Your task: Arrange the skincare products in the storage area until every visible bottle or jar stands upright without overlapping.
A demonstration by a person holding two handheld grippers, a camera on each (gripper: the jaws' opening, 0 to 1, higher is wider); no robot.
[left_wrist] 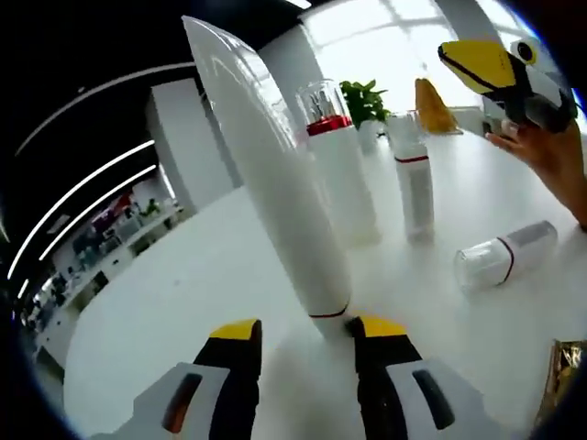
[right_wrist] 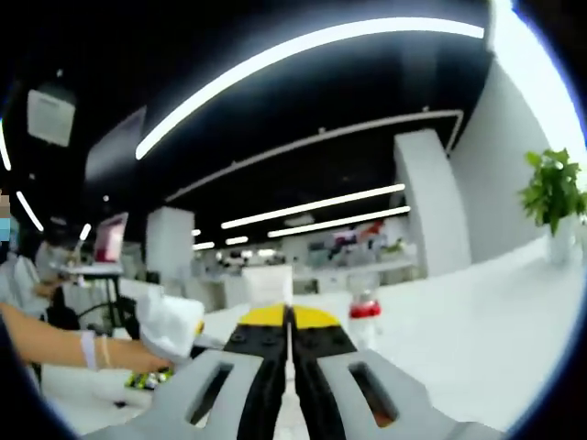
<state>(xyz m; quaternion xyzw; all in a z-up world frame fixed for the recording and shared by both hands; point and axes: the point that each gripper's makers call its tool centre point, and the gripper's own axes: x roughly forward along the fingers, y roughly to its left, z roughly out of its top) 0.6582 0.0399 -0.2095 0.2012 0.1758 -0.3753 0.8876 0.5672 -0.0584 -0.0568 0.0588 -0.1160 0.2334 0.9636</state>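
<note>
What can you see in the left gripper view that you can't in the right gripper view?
The left gripper view has the tall white tube standing between its open jaws, two upright bottles with clear caps, a clear-capped bottle lying on its side, and the right gripper raised at upper right. The right gripper view has shut jaws, ceiling light strips, and a person's arm. Both share the white table and a potted plant.

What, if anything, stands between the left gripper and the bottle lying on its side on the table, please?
Nothing visible blocks it. The left gripper is occupied by a tall white tube, which rises from between its jaws. The lying bottle rests to the right on bare white table, clear of the two upright bottles behind.
</note>
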